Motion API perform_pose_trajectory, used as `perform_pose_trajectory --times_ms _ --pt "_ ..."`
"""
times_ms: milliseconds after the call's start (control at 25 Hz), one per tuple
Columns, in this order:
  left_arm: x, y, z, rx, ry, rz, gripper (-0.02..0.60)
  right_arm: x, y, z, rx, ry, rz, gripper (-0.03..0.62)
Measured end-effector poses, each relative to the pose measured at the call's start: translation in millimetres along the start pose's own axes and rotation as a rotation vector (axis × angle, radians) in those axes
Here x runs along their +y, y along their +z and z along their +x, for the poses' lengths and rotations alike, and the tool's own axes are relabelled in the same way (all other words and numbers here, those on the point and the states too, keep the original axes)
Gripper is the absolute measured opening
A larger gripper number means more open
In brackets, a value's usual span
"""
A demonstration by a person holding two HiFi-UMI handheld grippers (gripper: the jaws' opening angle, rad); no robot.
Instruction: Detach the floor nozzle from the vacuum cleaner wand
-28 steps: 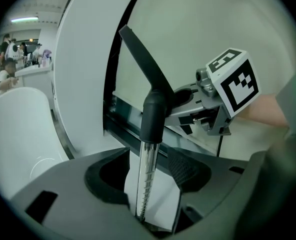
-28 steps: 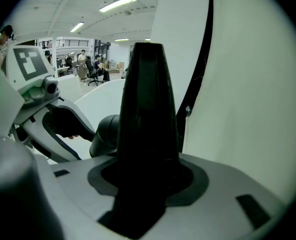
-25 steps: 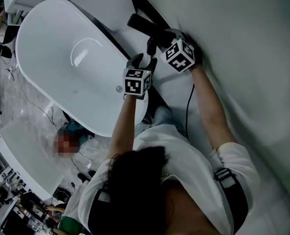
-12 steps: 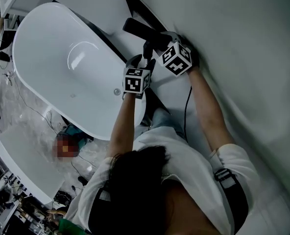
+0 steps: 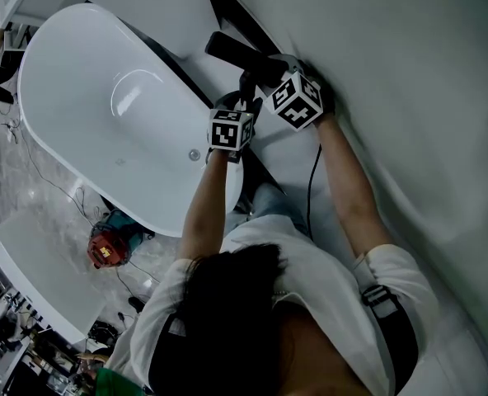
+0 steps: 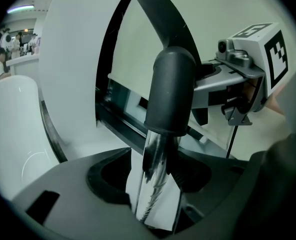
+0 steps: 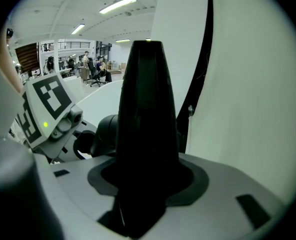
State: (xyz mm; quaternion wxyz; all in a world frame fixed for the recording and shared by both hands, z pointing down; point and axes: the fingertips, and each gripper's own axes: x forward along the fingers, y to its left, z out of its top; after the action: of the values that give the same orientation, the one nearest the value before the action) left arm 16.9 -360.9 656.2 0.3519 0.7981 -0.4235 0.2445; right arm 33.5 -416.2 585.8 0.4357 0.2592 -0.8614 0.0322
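Left gripper [image 6: 155, 176]: jaws apart, straddling the chrome wand [image 6: 150, 194]. Pale background shows on either side of the tube, so I judge no clamp on it yet.

From these jaws the wand runs out toward 12 o'clock, leaning a touch to 1. It ends in the dark collar [image 6: 170, 94], where the black curved neck takes over.

Right gripper [image 7: 145, 184]: closed on the nozzle neck [image 7: 147, 109], a dark tapering piece that fills the throat and rises to 12 o'clock.

In the left gripper view the right gripper sits at 2 o'clock from the collar, just beside it.

In the head view the floor nozzle [image 5: 234, 50] lies at 11 o'clock of both grippers, on the pale floor. The right gripper is the nearer one and the left is next behind it along the same line.

My reading is that the joint is the collar, between my two grips. The pull should run along the wand's long axis, 5 to 11 o'clock in the head view. The left gripper must close on the tube first.
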Motion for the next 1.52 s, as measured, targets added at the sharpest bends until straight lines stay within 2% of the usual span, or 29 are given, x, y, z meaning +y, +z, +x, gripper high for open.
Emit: perform_pose_trajectory --times_ms 120,320,440,840,1520 --pt "-3 3 3 -0.010 -0.006 0.029 0.227 0 -1 0 0.002 0.007 0.000 0.215" --pt "-10 4 7 -0.030 -0.060 0.049 0.215 3 0 4 -0.002 0.009 -0.007 0.213" --pt "-8 7 7 -0.048 -0.036 0.033 0.138 2 0 3 -0.010 0.004 -0.010 0.213" --pt "-9 10 5 -0.100 -0.002 0.042 0.129 1 0 -1 -0.025 -0.014 -0.007 0.212" --pt "-11 10 -1 -0.133 -0.039 0.028 0.127 1 6 -12 -0.042 -0.129 -0.008 0.213"
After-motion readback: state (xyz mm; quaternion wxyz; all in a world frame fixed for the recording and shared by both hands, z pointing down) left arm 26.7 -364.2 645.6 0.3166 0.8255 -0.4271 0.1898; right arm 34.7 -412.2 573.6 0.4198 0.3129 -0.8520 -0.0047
